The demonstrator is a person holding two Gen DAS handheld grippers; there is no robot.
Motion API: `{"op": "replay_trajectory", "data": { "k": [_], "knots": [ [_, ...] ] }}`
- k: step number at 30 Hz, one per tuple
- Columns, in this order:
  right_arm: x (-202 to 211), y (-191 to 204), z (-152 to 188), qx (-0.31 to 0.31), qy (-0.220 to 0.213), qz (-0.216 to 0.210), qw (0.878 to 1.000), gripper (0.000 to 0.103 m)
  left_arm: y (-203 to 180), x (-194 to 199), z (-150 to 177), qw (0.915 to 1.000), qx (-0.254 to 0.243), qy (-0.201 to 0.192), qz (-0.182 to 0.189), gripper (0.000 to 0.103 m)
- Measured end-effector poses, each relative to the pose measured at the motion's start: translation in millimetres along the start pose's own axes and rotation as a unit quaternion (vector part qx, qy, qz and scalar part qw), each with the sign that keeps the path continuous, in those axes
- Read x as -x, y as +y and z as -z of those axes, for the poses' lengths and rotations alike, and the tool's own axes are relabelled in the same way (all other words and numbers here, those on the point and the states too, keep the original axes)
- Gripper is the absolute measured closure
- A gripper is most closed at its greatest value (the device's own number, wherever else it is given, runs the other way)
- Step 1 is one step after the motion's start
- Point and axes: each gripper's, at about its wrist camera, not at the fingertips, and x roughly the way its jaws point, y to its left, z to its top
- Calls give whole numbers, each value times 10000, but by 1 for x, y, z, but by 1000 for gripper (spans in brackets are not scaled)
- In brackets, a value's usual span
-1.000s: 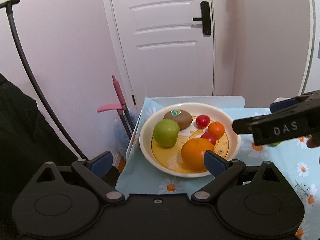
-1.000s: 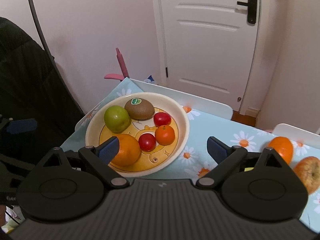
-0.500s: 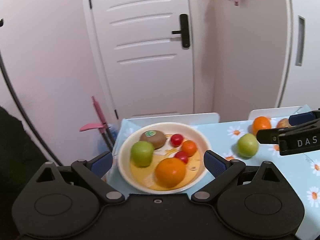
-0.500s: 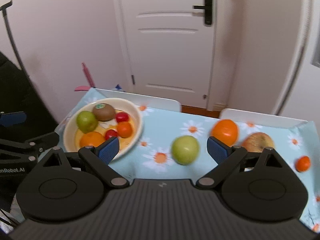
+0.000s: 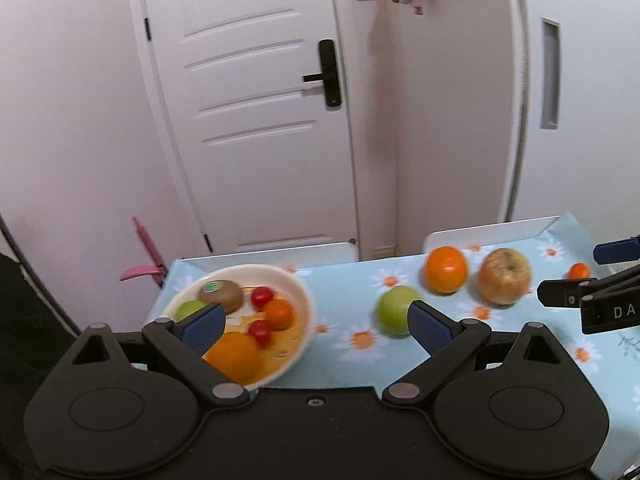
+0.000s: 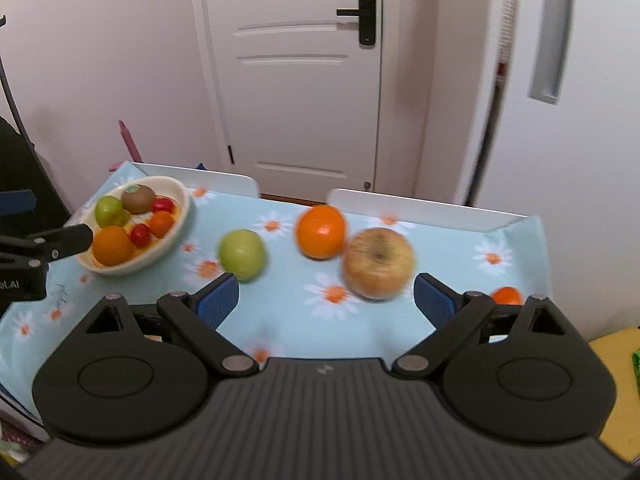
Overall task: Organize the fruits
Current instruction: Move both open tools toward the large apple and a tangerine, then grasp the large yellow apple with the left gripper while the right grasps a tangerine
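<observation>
Green apple [image 6: 241,255] lies loose on the tablecloth [image 6: 440,248], right of the bowl [image 6: 176,224]. Right gripper [image 6: 326,300] is spread wide, empty; centre both pads across it, close gently.

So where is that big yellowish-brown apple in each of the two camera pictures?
Left wrist view: the yellowish-brown apple lies on the tablecloth at the right, just right of the large orange.
Right wrist view: the same apple sits near the middle, blurred, right of and nearer than that orange.
Shared landmark: the cream bowl of fruit at the table's left end.
</observation>
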Motion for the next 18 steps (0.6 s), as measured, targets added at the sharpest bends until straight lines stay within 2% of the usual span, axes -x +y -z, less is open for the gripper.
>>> {"op": "replay_trajectory", "data": {
  "k": [8, 18],
  "knots": [
    [-5, -73, 12, 4, 63, 104, 9999, 0, -71, -18, -8, 9997, -140, -26, 200, 3],
    [-43, -131, 28, 482, 169, 63, 9987, 0, -142, -77, -8, 9972, -440, 18, 596, 3]
  ]
}}
